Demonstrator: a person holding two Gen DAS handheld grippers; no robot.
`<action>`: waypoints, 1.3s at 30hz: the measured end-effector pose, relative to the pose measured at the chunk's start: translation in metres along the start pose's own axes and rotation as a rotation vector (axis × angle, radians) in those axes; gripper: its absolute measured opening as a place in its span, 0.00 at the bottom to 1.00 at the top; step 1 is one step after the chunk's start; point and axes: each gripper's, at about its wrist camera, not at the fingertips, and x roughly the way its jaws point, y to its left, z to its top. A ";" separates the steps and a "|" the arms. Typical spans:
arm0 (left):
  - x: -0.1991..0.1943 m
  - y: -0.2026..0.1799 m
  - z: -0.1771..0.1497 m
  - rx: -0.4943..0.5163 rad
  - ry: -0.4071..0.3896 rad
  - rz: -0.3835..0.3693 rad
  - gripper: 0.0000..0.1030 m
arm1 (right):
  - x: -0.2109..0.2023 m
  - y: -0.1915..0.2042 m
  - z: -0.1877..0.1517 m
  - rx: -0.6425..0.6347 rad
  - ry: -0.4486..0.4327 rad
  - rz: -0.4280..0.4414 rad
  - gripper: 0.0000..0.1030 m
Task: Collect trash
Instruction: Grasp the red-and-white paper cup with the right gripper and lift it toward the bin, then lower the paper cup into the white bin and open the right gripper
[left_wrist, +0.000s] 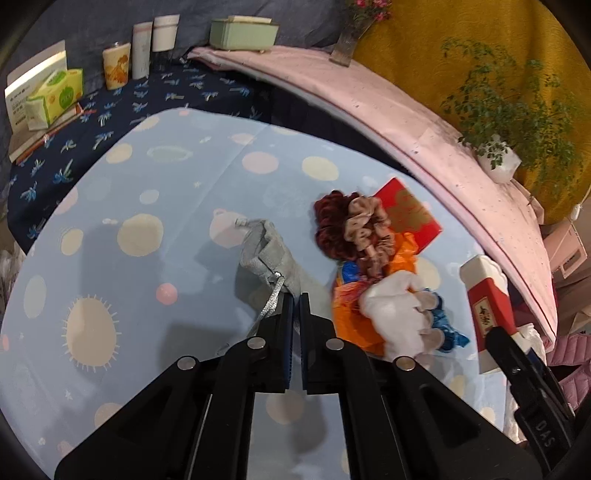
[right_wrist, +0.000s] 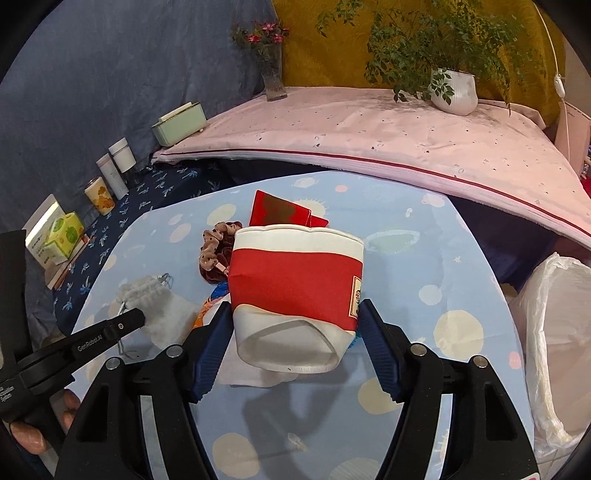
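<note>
gripping the grey drawstring pouch (left_wrist: 271, 258) by its near edge, left gripper (left_wrist: 295, 301) jaws fully closed. right gripper (right_wrist: 295, 321) jaws wide, pads clamping the red-and-white cup (right_wrist: 295, 288) above the worktop (right_wrist: 424, 295). lined bin (right_wrist: 561, 332) at right.

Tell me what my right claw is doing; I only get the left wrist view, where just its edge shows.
Observer: The right claw is closed on the red and white cup, one pad on each side.
Operator: Which way does the cup face?
Observer: Its open end points back toward the camera, tipped downward.
Operator: Where is the bin?
Observer: A bin lined with a white bag stands open just past the table's right edge.
</note>
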 end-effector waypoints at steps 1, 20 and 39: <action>-0.006 -0.004 0.001 0.009 -0.011 -0.006 0.02 | -0.003 -0.002 0.000 0.004 -0.004 0.000 0.64; -0.081 -0.143 -0.018 0.205 -0.079 -0.236 0.02 | -0.077 -0.076 -0.008 0.091 -0.120 -0.071 0.64; -0.058 -0.311 -0.087 0.446 0.081 -0.429 0.03 | -0.125 -0.234 -0.046 0.327 -0.146 -0.262 0.64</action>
